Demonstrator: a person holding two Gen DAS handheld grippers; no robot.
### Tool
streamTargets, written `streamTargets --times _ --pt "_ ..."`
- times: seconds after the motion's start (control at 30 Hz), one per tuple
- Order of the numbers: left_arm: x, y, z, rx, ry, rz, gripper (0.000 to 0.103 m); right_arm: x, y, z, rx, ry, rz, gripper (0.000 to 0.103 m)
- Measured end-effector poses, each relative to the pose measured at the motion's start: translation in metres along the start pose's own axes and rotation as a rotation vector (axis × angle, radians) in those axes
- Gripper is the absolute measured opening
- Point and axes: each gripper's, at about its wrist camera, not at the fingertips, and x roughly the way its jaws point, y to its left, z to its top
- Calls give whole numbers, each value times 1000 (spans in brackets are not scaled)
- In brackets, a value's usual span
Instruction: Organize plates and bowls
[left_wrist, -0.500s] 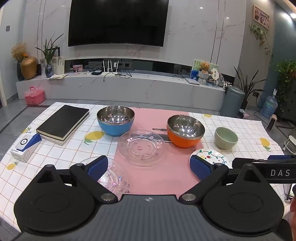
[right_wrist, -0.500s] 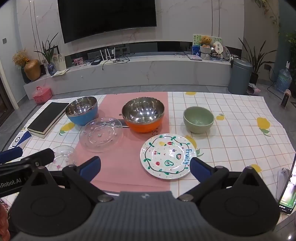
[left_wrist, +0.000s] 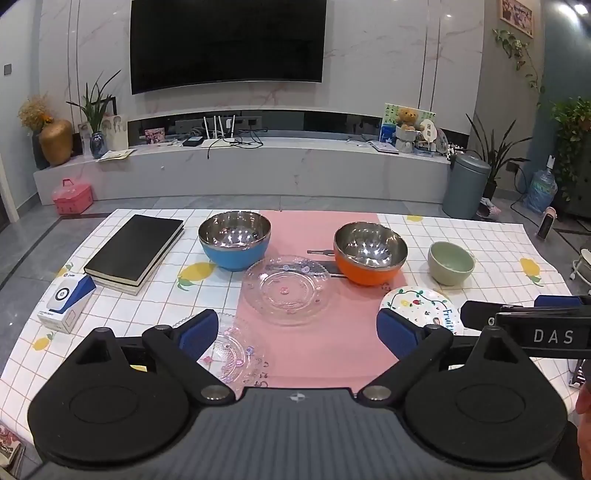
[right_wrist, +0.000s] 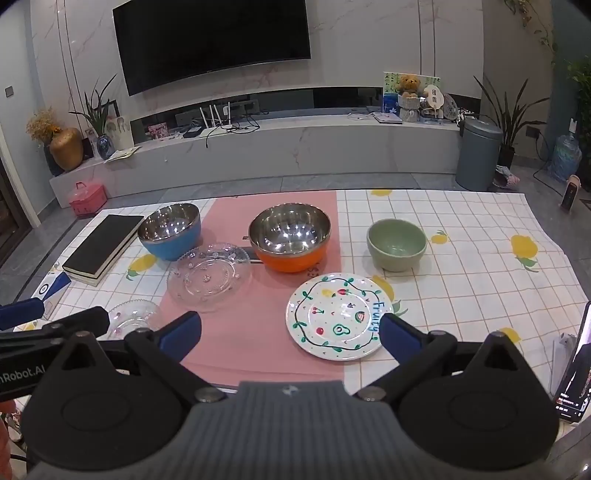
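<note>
- I have both tools held low at the near edge of the bench (right_wrist: 480, 258), which is covered in a white checked cloth with lemons and a pink runner down the middle.
- My left gripper (left_wrist: 297, 328) has its jaws spread wide with nothing between them; my right gripper (right_wrist: 290, 332) is the same, wide apart and empty.
- The large clear glass plate with a scalloped rim (left_wrist: 287, 290) lies on the runner between the blue bowl with a steel lining (left_wrist: 234, 240) and the orange bowl with a steel lining (left_wrist: 370, 253), just in front of both.
- The small clear glass plate with pink dots (left_wrist: 231, 352) sits nearest my left jaws, partly hidden by the left finger.
- The white round plate painted with fruit and a green vine (right_wrist: 336, 315) lies just ahead of my right jaws; the small pale green ceramic bowl (right_wrist: 396, 243) stands beyond it, apart.
- I judge the glass plates brittle, slippery and thin-edged: I would pinch the rim squarely, lift slowly and set one on the other without knocking.
- The painted plate looks stiff, glazed and a little heavier; its near rim is the place to take.
- The steel-lined bowls should be light and tough, gripped on the wall at the rim; the green bowl could chip.
</note>
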Motion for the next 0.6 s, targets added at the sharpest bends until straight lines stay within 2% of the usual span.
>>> streamTargets --times 0.6 --pt "2 7 -3 -47 32 -4 103 -1 3 -3 -11 9 3 100"
